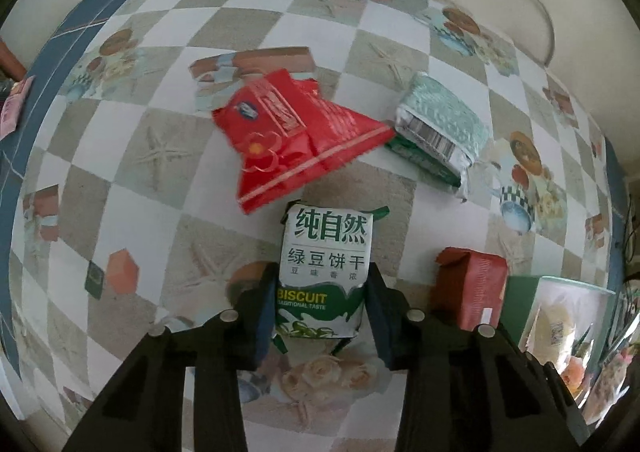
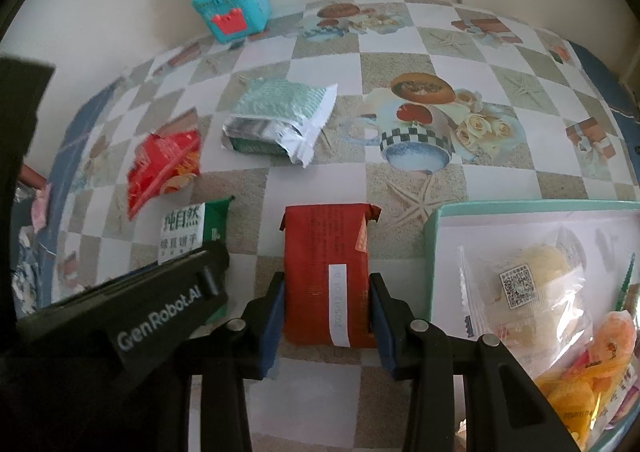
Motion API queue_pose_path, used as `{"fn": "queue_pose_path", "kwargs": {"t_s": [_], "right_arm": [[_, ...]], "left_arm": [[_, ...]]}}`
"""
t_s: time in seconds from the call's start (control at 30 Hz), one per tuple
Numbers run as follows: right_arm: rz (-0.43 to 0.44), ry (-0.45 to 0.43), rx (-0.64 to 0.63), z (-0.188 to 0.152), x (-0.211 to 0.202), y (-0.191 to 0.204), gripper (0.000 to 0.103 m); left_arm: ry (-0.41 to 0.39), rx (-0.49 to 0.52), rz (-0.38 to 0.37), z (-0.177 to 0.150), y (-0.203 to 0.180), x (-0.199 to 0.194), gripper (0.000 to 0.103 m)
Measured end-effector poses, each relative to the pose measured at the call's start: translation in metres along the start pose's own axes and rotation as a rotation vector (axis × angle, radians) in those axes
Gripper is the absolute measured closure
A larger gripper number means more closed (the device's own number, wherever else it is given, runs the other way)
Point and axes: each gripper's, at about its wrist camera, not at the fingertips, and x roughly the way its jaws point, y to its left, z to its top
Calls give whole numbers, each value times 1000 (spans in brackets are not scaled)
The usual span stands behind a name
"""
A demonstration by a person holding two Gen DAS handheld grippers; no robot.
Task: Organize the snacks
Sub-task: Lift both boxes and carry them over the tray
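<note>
Left claw (image 1: pixel 320 304) astride upright biscuit packet (image 1: pixel 326 272), long axis along the fingers.

Green-and-white biscuit pack (image 1: pixel 326 272) flat on checked tablecloth, dark red pack (image 2: pixel 328 276) just right of it, bright red pouch (image 1: pixel 296 139) behind, silver-green packets (image 1: pixel 440 127) stacked, teal tray (image 2: pixel 434 252) holding wrapped snacks

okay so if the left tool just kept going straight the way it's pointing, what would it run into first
The left tool points steeply down with the green and white biscuit packet already between its fingers, seemingly gripped. Going on, it would probably press that packet into the checkered tablecloth right beneath; the gap under it is unclear.
</note>
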Motion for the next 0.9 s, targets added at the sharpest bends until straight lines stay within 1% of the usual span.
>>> {"fn": "queue_pose_path", "kwargs": {"t_s": [0.07, 0.27, 0.3, 0.43, 0.53, 0.6, 0.67, 0.77, 0.9], "right_arm": [[18, -19, -7, 1, -10, 1, 61], [37, -102, -10, 9, -52, 0, 61], [35, -114, -6, 10, -59, -2, 61], [26, -142, 41, 13, -84, -20, 61], [-2, -152, 85, 15, -96, -40, 61], [-40, -156, 124, 16, -103, -61, 61], [-57, -156, 175, 15, -110, -83, 61], [-75, -160, 269, 11, -119, -123, 61], [-147, -165, 346, 1, -131, -165, 61]], "left_arm": [[-18, -15, -15, 1, 7, -12, 60], [-116, -31, -52, 2, 12, -61, 60], [-136, -24, -56, 1, 10, -70, 60], [-172, -2, -77, -5, 1, -94, 60], [-177, 20, -114, -13, -10, -106, 60], [-181, 47, -125, -18, -23, -112, 60], [-181, 80, -128, -21, -40, -113, 60], [-166, 142, -142, -31, -65, -115, 60], [-131, 226, -158, -46, -101, -111, 60]]}}
